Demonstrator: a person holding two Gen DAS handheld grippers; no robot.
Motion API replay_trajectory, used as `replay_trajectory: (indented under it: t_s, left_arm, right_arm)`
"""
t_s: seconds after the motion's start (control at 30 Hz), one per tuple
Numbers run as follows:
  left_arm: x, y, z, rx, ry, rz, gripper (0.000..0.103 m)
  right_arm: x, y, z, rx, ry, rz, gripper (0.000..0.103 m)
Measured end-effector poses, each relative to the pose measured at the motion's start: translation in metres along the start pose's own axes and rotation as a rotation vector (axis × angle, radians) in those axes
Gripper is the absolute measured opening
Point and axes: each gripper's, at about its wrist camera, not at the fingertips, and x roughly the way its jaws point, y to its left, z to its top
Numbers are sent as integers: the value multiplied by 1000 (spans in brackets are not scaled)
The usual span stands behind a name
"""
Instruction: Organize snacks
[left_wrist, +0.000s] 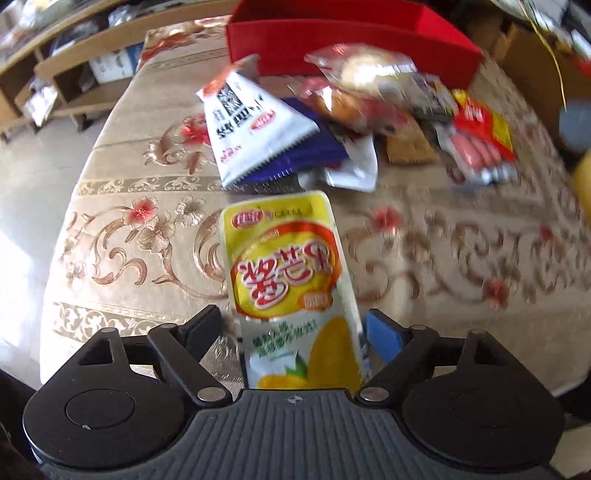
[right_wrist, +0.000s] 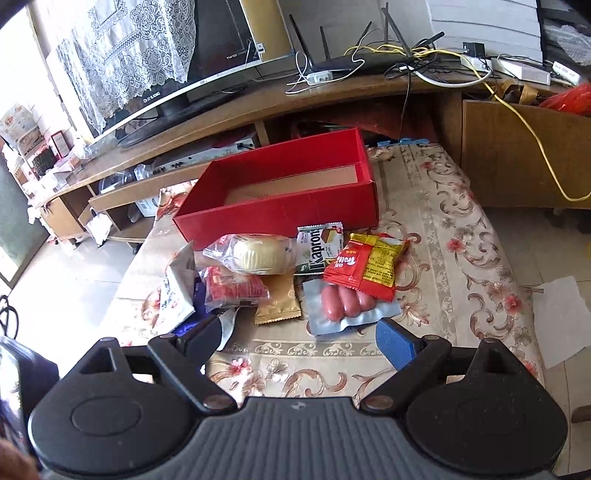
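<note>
A yellow mango-drink pouch (left_wrist: 288, 266) stands between the fingers of my left gripper (left_wrist: 291, 325). The jaws are wide, with a gap on the pouch's left side, so the pads do not press it. Beyond it is a snack pile: a white triangular packet (left_wrist: 251, 125), a purple packet (left_wrist: 306, 155), a wrapped bread roll (right_wrist: 258, 254), a Kapron wafer pack (right_wrist: 317, 247), a gold sachet (right_wrist: 279, 299) and a red sausage pack (right_wrist: 354, 288). An open red box (right_wrist: 280, 214) sits behind the pile. My right gripper (right_wrist: 299, 332) hovers open in front of the pile, holding nothing.
The floral tablecloth (right_wrist: 443, 236) drops off at its left and right edges. A wooden TV bench (right_wrist: 229, 107) behind the box carries a television (right_wrist: 207, 48), a router (right_wrist: 332, 62) and a yellow cable (right_wrist: 517, 110). White paper (right_wrist: 561, 317) lies on the floor at right.
</note>
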Motion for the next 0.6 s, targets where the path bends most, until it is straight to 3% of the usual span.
replay_trajectory:
  t_s: [0.07,0.17,0.23,0.33,0.43,0.6]
  left_arm:
    - [3,3,-2,-14,2,2,96]
    - [2,5,-4,-10,-10,8,91]
    - [-2,5,-5,-18,-15,5,80]
    - [-6,7,-3,-39,-20,0,73]
    - [-11,10,1,-59,-29,-3,64]
    - [-13,16,9,-76,-38,-45,57]
  right_arm:
    - [-3,1,0,-9,-4,44,91]
    - [-2,-3,-3,-12,-36,96,94]
    - [4,-6,-3,7,-7,123,94]
    - [4,-6,1,15,-6,160,94]
    - [2,-5,3,-13,-21,122,90]
    - [10,-10,4,7,16,103,85]
